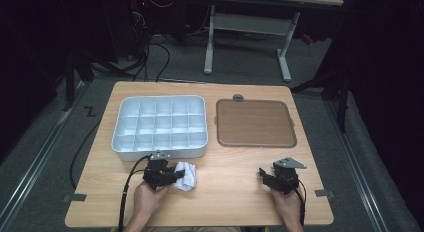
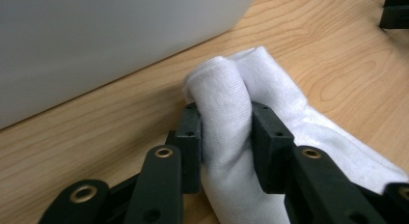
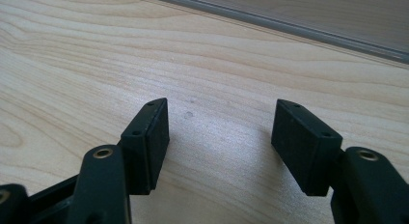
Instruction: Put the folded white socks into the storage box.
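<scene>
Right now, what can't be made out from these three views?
- The cloth's near end: left gripper view, cut off by the bottom edge and hidden behind the left tool clamping it.
- What the cloth is, sock or rag: high view, too small.
- The tray's inside: left gripper view, its own wall hides it.
- The brown lid's far side: right gripper view, cut off at the top.

Dim room, wooden table (image 1: 240, 192) lit up in the middle

Grey carpeted floor (image 1: 250, 67) is seen all around, with black cables (image 1: 155, 57) trailed across it. A white-legged desk (image 1: 250, 27) is parked behind, and the edges are pretty much swallowed by darkness.
</scene>
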Demonstrator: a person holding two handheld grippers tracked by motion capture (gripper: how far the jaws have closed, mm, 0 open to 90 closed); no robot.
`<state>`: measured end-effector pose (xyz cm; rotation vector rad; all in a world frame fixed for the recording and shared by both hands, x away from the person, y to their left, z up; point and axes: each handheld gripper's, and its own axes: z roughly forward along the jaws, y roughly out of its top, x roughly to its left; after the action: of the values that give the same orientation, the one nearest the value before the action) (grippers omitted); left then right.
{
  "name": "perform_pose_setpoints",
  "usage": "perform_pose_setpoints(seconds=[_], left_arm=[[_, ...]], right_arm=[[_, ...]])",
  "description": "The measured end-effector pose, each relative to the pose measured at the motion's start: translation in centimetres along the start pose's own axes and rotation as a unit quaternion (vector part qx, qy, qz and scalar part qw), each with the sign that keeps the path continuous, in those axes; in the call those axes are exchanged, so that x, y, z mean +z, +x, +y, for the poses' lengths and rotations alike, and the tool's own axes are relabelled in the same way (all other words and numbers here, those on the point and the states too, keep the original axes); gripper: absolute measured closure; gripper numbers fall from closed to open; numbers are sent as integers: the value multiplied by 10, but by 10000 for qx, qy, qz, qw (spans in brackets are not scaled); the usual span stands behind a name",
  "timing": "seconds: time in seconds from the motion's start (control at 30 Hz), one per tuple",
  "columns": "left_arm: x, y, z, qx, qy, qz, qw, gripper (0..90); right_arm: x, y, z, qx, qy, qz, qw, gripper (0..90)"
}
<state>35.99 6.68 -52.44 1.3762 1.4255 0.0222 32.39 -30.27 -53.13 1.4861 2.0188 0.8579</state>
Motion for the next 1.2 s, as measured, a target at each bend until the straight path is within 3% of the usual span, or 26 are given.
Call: perform_pose_setpoints(seconds=[0.5,0.73,1.0,1.2], left_arm=[[-6,-4,1,-27,62,-223,9997,720],[-10,-11,3,161,85,-292,9994,721],[-14,-11,7,57,47,-373,9993,723],[-17,-13,11,91,45,-393,9992,723]], right_arm=[[0,0,0,-15,5,4,10000,381],[0,0,0,-14,7,3,10000,376],[0,0,0,-15,14,10,10000,371],[0,1,0,-12,15,13,10000,371]])
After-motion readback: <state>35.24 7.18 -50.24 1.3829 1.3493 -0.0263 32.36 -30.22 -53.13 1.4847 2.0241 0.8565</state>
